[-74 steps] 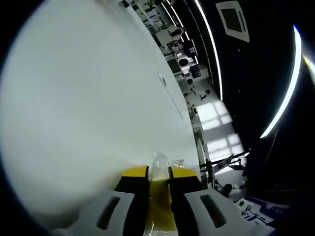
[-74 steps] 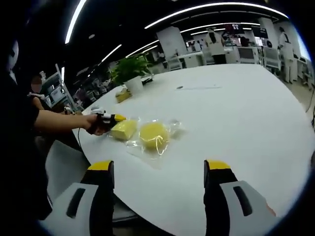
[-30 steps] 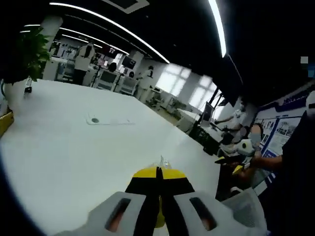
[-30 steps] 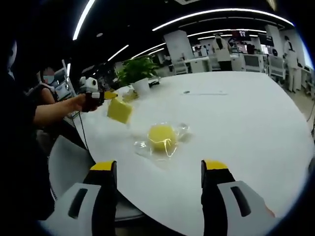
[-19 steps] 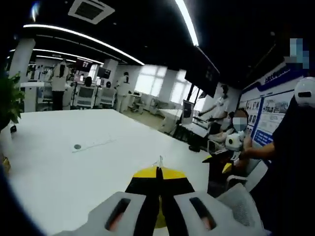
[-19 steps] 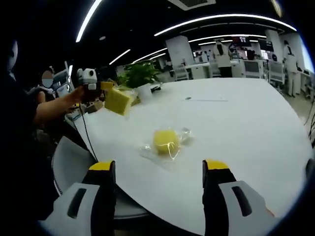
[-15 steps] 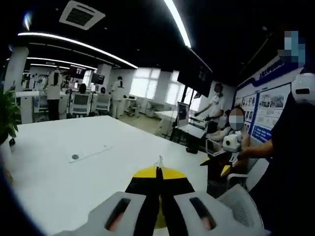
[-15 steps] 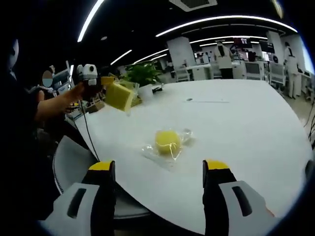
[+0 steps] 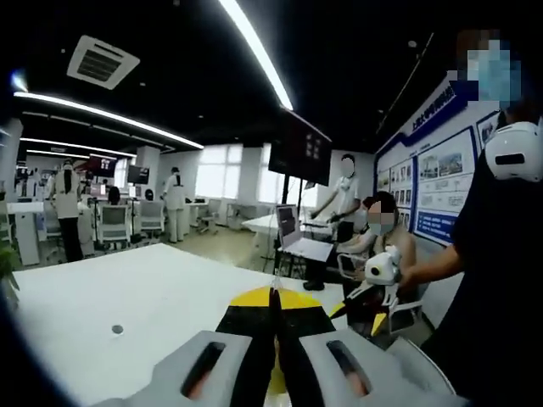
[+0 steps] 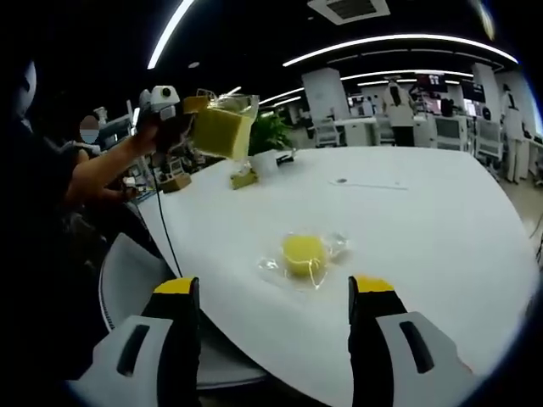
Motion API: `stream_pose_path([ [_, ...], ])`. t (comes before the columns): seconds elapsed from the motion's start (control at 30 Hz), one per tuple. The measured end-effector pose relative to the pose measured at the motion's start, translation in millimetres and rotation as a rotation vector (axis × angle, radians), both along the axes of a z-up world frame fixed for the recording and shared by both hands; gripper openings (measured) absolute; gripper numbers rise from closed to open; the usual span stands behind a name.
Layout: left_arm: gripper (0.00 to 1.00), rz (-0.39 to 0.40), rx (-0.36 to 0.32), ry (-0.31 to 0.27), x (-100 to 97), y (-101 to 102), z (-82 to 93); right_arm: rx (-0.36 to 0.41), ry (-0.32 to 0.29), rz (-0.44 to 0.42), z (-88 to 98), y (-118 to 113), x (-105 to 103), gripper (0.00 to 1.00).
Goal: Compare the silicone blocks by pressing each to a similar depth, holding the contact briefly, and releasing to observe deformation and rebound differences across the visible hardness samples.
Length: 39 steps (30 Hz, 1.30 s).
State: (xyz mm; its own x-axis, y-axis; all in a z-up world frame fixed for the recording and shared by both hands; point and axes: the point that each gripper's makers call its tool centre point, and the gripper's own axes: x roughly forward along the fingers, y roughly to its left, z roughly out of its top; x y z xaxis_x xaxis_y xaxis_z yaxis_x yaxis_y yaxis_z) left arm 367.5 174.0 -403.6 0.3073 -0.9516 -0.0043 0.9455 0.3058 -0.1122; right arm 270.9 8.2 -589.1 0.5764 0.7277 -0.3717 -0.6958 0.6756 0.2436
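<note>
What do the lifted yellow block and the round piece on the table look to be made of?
The square block in the left tool looks like matte yellow silicone inside glossy clear film, judging by glints. The round block on the white table looks the same: soft matte yellow, wrinkled shiny wrap.

Yellow blocks [image 10: 303, 253] in clear bags, white table [image 10: 441, 229].

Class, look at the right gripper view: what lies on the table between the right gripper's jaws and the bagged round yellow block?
Only bare white table lies between the right gripper and the round yellow block.
</note>
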Motion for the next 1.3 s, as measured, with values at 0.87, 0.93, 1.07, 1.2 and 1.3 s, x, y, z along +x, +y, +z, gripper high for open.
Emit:
stream_pose_path([
  [0.87,0.00,-0.156,0.004,0.006,-26.9,-22.9,0.1,0.145,-0.176,0.287,87.1,79.6,43.4,0.60],
  [0.93,0.00,-0.173,0.013,0.010,-30.6,-26.1,-1.8,0.160,-0.185,0.303,94.3,86.3,47.8,0.59],
  [1.07,0.00,-0.206,0.019,0.006,-37.7,-31.4,-1.7,0.198,-0.189,0.356,107.1,103.4,54.8,0.56],
  [1.2,0.00,-0.237,0.008,0.002,-43.7,-37.0,3.0,0.244,-0.153,0.403,112.6,117.9,57.7,0.52],
  [1.3,0.00,-0.264,-0.005,-0.006,-49.3,-41.0,8.6,0.278,-0.130,0.425,117.3,126.2,56.8,0.53],
])
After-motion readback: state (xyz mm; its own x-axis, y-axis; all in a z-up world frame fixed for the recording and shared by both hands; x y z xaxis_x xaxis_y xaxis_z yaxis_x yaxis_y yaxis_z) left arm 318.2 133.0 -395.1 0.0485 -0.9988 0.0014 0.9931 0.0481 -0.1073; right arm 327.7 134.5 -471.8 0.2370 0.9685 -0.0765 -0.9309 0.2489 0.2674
